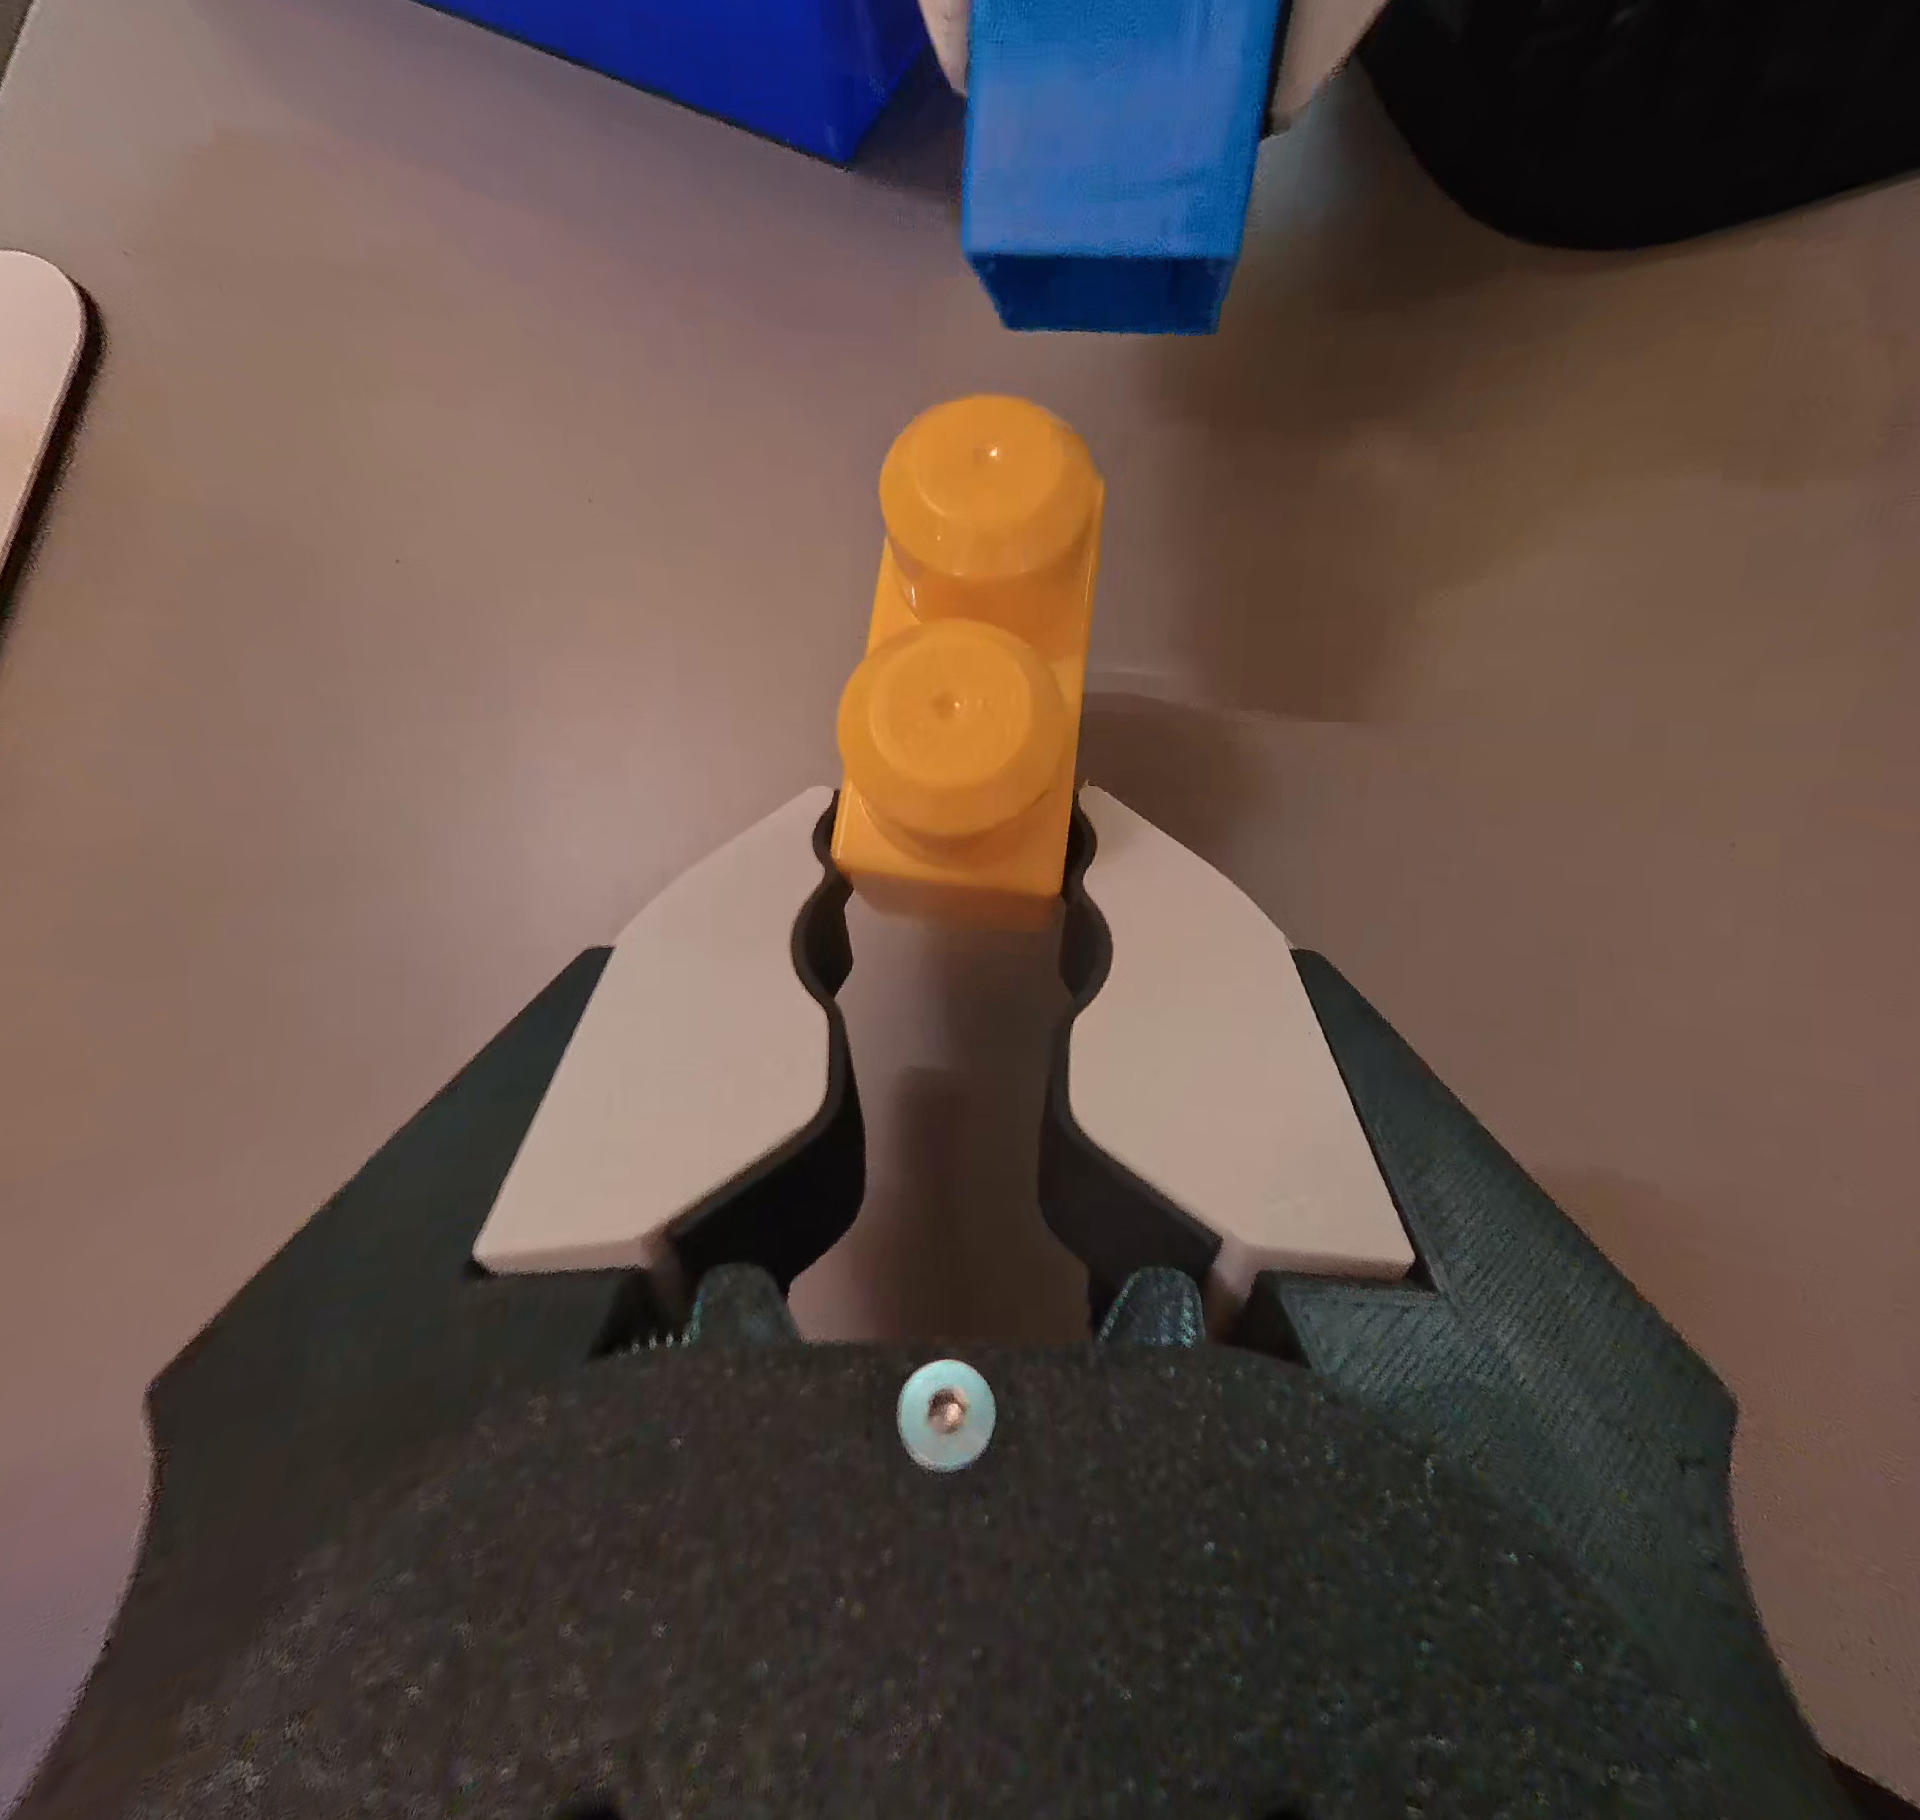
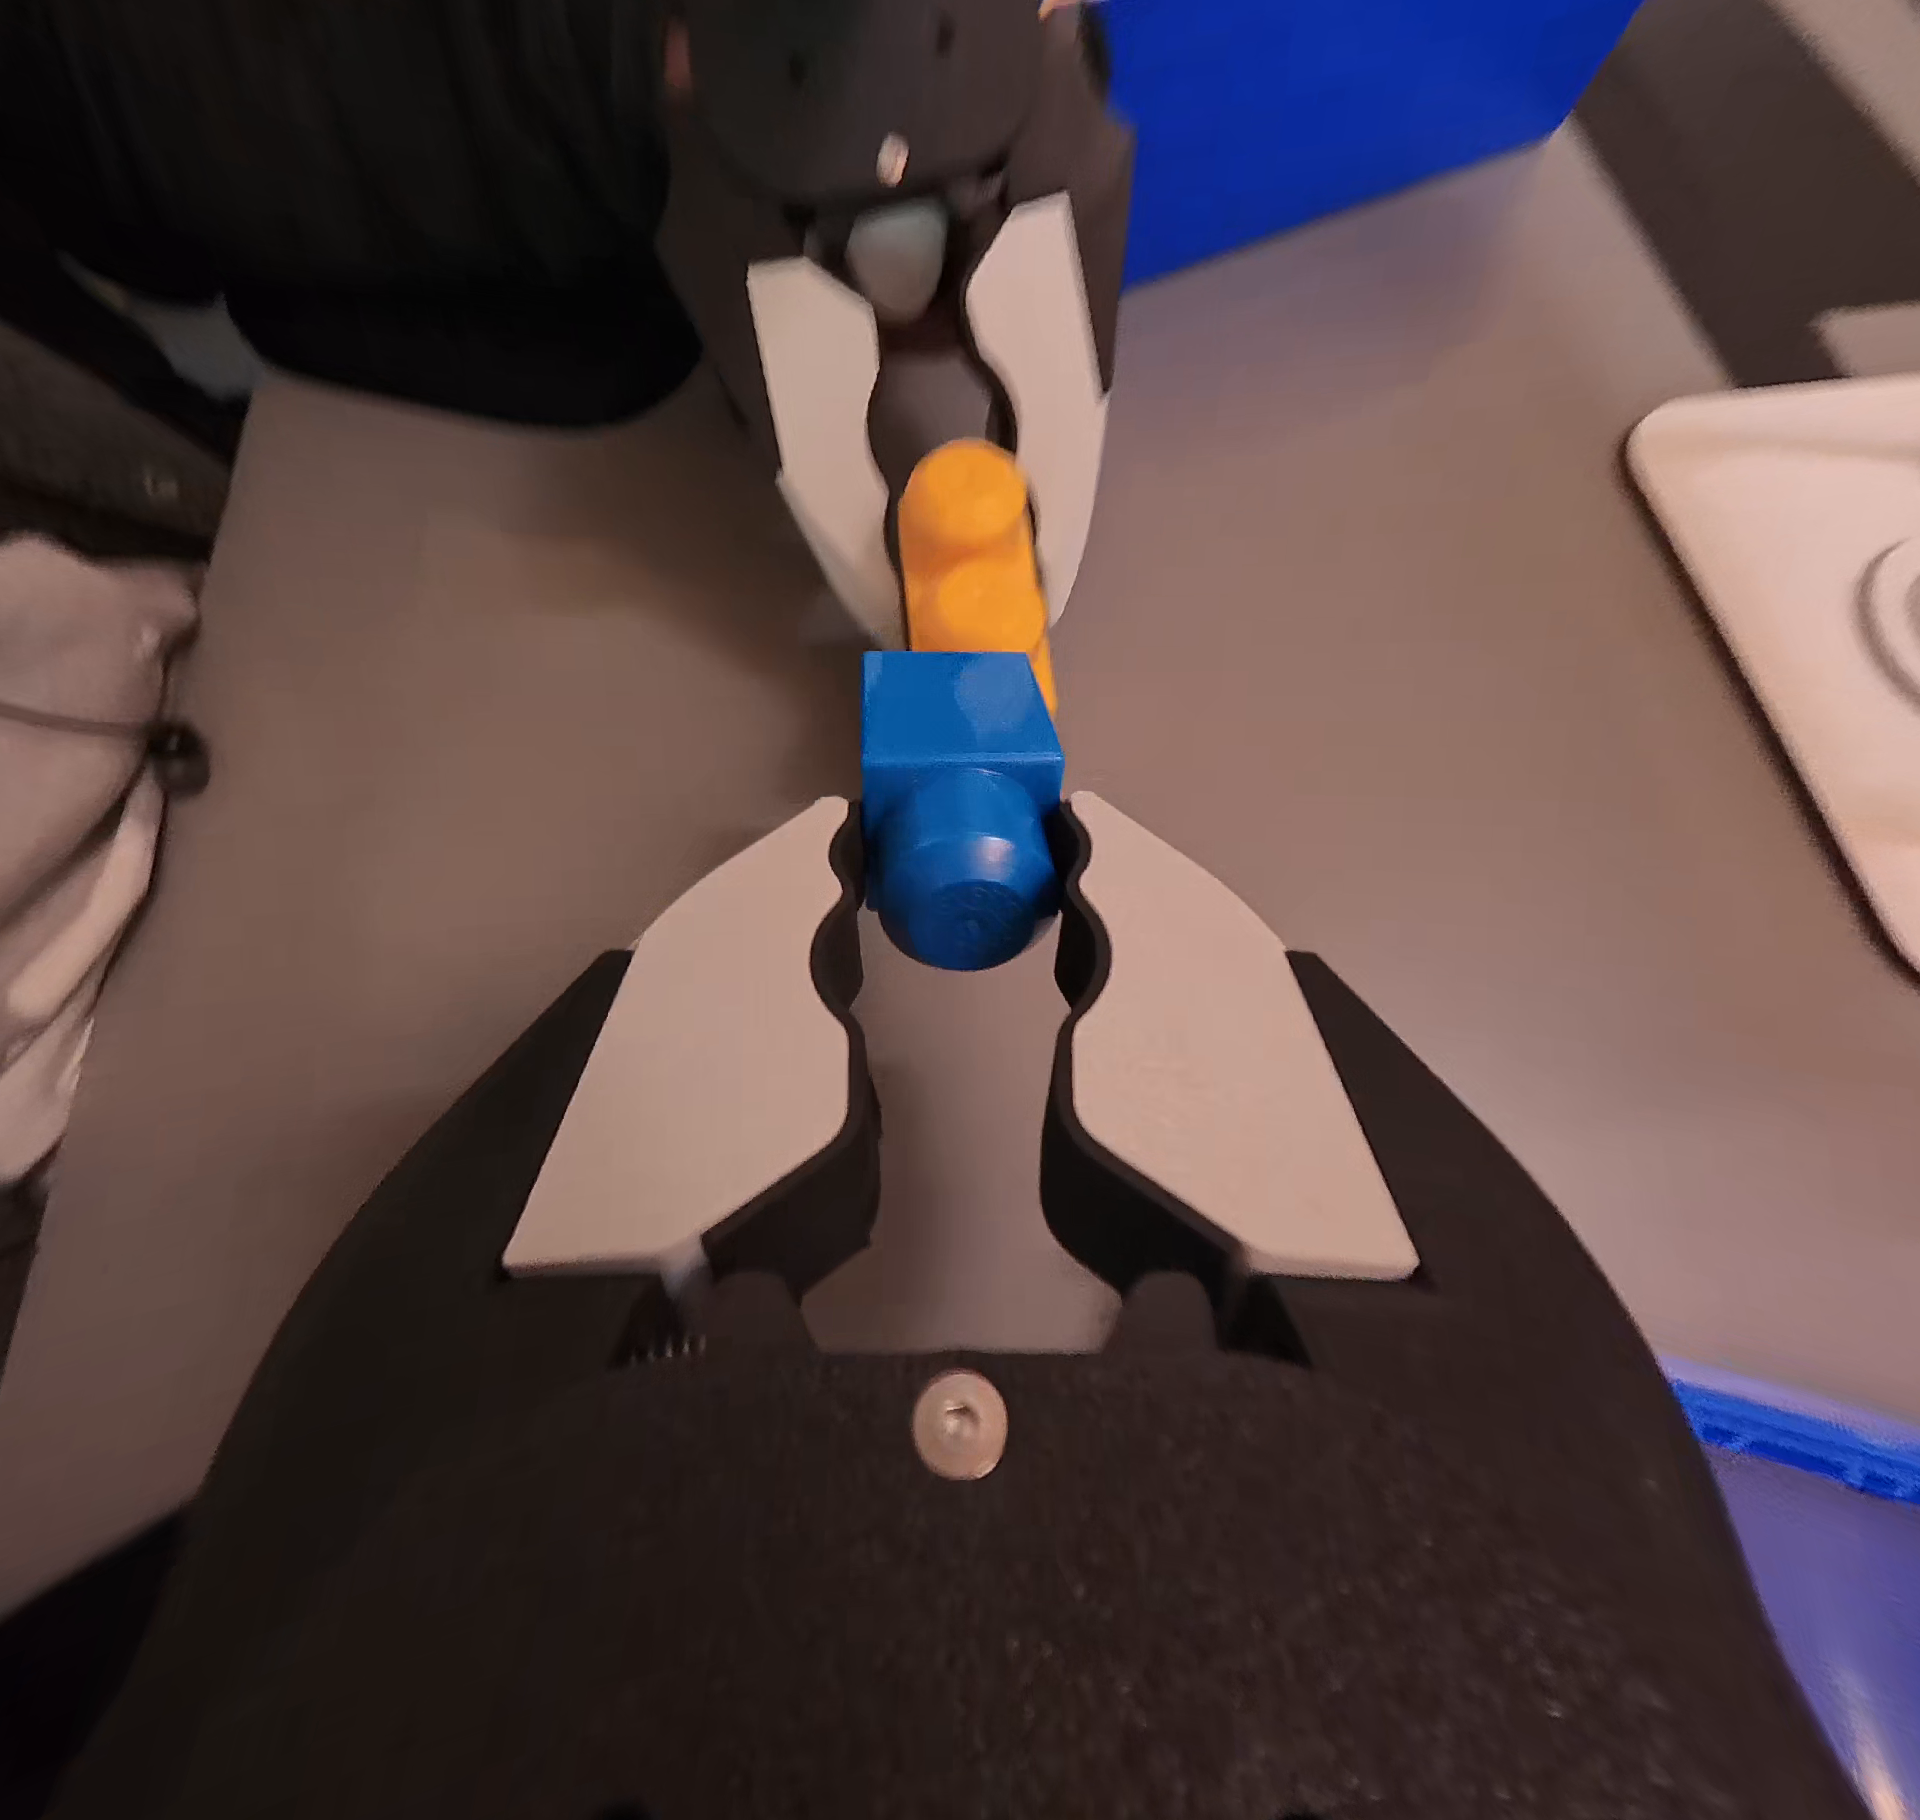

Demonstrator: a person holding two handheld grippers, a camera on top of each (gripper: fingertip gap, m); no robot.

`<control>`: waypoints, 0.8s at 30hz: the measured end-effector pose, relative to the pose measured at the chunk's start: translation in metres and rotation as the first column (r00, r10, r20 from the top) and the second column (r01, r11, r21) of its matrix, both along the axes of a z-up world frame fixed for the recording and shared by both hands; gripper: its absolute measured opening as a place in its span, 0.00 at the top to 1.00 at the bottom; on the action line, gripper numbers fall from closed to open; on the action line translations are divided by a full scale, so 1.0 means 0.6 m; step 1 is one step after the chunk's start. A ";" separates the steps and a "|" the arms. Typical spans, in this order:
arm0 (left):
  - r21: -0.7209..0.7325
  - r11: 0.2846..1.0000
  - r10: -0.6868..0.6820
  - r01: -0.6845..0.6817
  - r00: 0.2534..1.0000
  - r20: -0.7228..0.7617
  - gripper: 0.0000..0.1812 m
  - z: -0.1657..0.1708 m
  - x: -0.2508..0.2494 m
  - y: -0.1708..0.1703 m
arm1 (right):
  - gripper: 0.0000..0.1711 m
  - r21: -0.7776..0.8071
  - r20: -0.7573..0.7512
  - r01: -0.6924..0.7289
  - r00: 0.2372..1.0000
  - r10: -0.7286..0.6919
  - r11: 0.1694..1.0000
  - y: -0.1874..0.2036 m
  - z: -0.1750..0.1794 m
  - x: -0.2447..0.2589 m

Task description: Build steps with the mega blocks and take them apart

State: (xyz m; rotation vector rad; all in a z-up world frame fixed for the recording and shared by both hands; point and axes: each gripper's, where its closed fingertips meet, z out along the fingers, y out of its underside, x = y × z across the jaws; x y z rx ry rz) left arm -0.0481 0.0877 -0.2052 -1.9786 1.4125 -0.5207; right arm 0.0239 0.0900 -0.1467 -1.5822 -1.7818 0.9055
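The left gripper [image 1: 956,851] had its jaws clamped on the orange block [image 1: 971,669], studs up above the counter [image 1: 416,627]. Just beyond the orange block, the right gripper [image 2: 961,861] pinched a blue block [image 2: 956,721]. Joining them well probably meant aligning its hollow underside squarely over one stud before pressing.

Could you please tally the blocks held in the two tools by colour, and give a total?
Orange blocks: 1, the two-stud orange block gripped in the left tool.
Blue blocks: 1, the blue block gripped in the right tool.
Total: 2 held blocks. The blue bin holds more pieces, too blurred to count.
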 end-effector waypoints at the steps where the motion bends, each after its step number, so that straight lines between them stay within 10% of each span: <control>1: -0.004 1.000 -0.003 0.003 1.000 -0.008 0.79 -0.001 0.000 -0.001 | 0.80 0.000 0.022 -0.010 1.000 0.010 1.000 -0.003 -0.005 0.003; 24: 0.076 0.997 0.013 0.006 0.966 -0.257 0.79 0.010 0.018 -0.019 | 0.80 0.285 0.350 -0.118 0.937 0.011 0.951 -0.014 -0.014 -0.019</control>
